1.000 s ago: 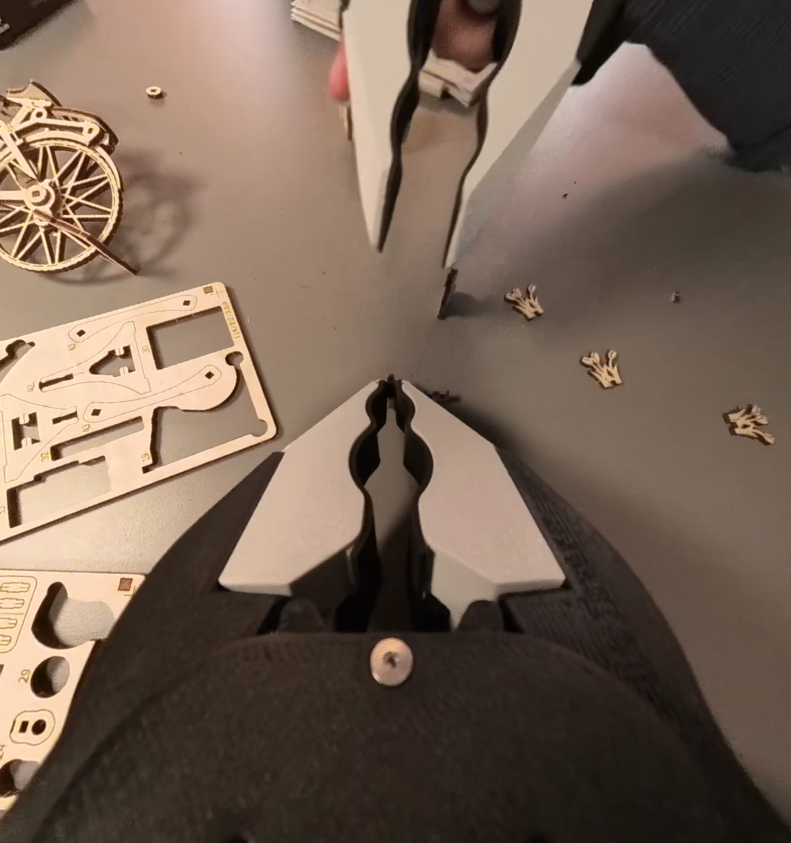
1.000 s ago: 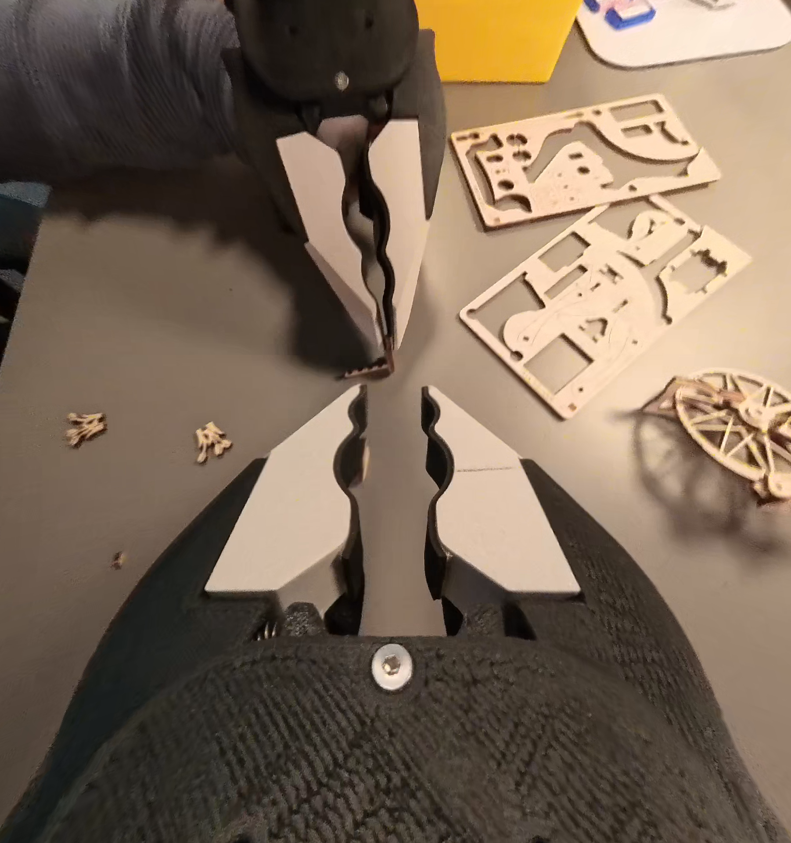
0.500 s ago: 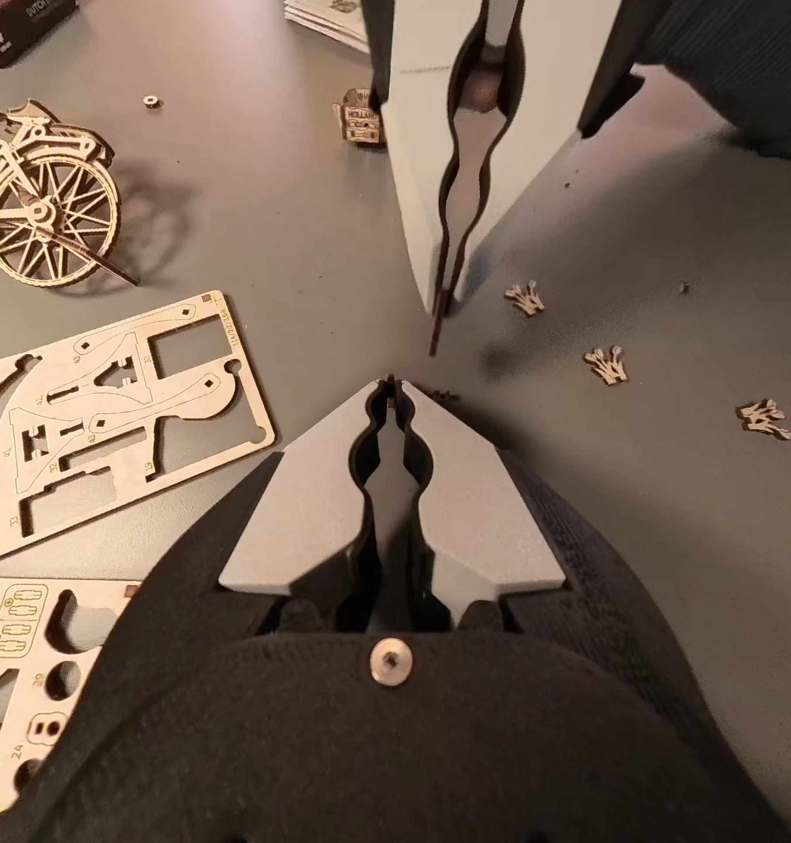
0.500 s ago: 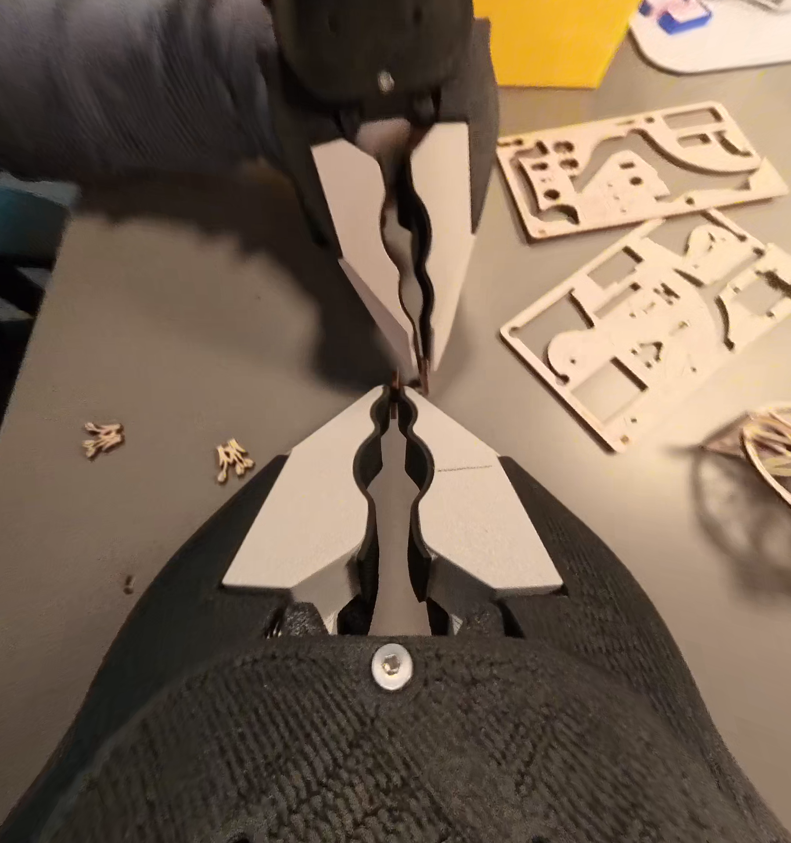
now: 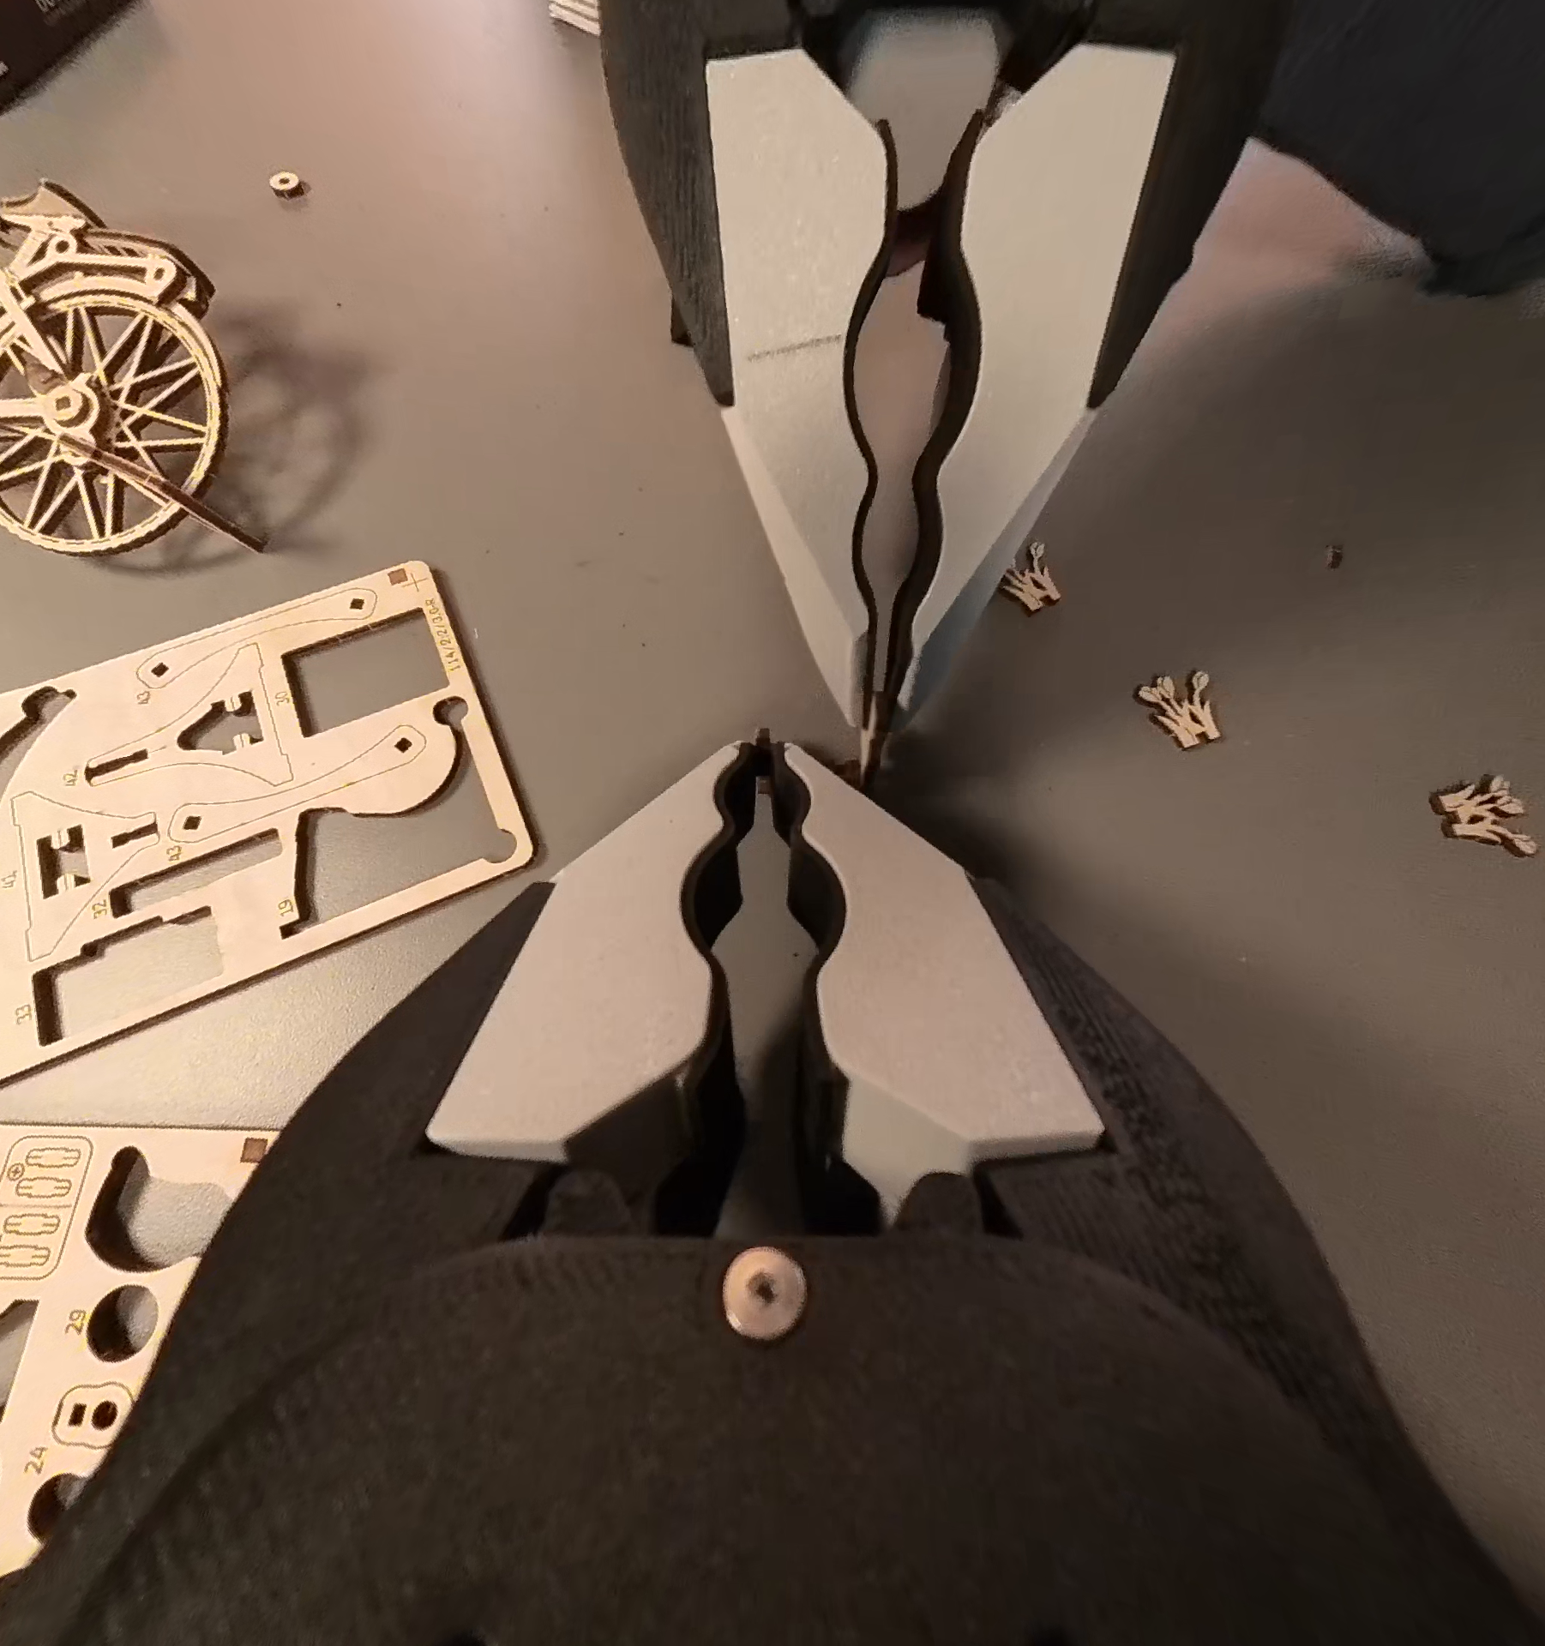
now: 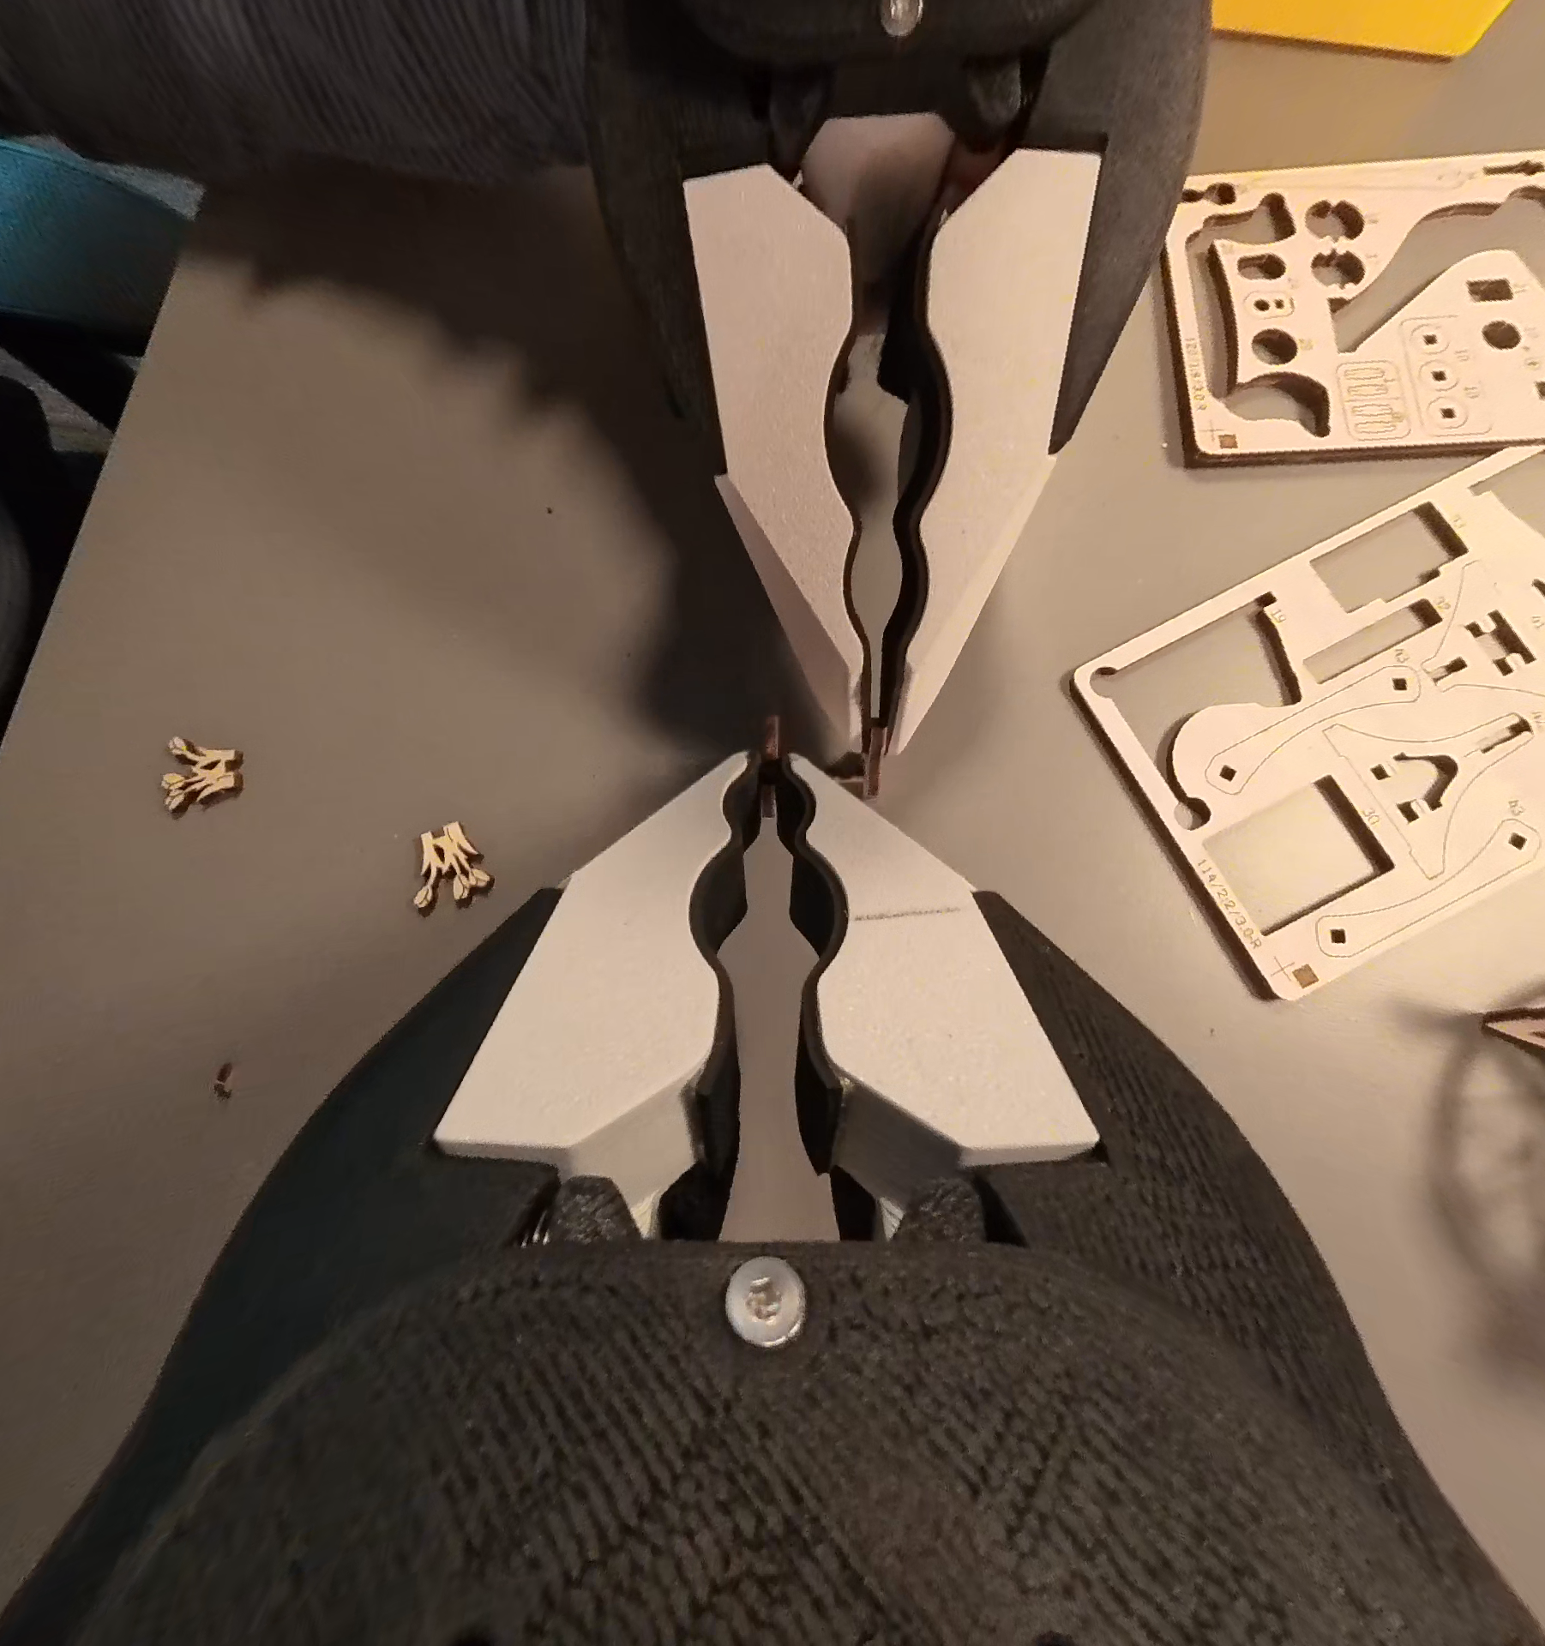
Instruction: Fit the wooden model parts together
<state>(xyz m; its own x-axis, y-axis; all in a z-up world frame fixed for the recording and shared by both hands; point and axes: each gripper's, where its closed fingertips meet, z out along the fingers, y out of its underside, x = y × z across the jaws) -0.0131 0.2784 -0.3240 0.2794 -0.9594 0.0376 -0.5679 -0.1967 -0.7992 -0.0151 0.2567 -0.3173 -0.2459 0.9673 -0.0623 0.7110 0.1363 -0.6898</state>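
Note:
My left gripper (image 5: 762, 746) is shut on a small dark-edged wooden part (image 5: 762, 737) pinched at its tips. My right gripper (image 6: 773, 759) is shut on a thin wooden part (image 6: 773, 737) that sticks up from its tips. The two grippers point at each other, tips nearly touching, just above the grey table. In the left wrist view the right gripper (image 5: 876, 712) comes down from the top with its part (image 5: 871, 753) beside my left tips. In the right wrist view the left gripper (image 6: 876, 723) holds its part (image 6: 872, 761) just right of my right tips.
A half-built wooden bicycle (image 5: 83, 427) stands at far left. Two laser-cut sheets (image 5: 217, 802) (image 5: 38, 1291) lie left of the left gripper. Small tulip-shaped pieces (image 5: 1183, 712) (image 5: 1486, 815) (image 5: 1032, 583) lie scattered. A yellow box (image 6: 1392, 27) stands behind. The table edge (image 6: 83, 499) runs nearby. Only a small space, under 4 cm, lies between the two pairs of fingers.
My right gripper shut on the thin part that stood on the table, lifted it and moved in until its tips are next to the left gripper's. The left gripper stayed shut.

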